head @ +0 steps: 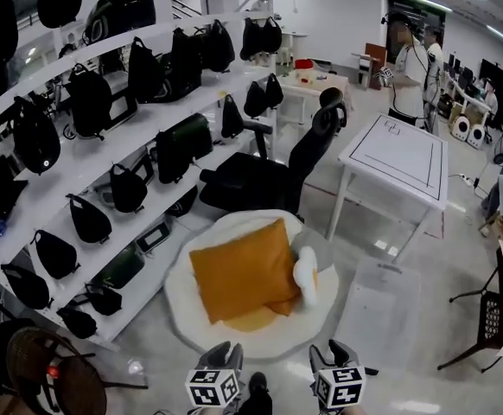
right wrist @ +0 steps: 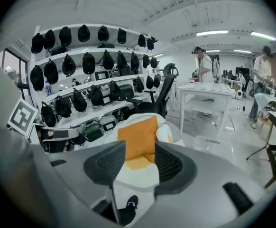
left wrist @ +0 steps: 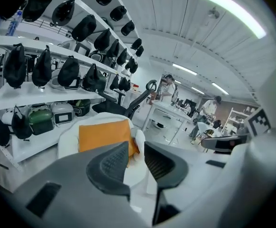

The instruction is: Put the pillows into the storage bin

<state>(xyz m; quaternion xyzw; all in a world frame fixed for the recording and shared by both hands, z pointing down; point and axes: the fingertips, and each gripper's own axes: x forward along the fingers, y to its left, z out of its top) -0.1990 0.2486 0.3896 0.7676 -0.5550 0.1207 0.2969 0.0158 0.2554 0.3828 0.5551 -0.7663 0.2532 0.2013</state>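
No pillow is in the clear bin yet; the orange pillow lies on a white cushion beside it; left gripper and right gripper stand spread, empty; every lift remains.

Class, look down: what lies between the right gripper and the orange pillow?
Head view: only a strip of floor and the white round cushion's near rim lie between the right gripper and the orange pillow.

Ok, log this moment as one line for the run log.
left gripper: open, empty | right gripper: open, empty | orange pillow: on white cushion | storage bin: clear, beside cushion, no pillow inside
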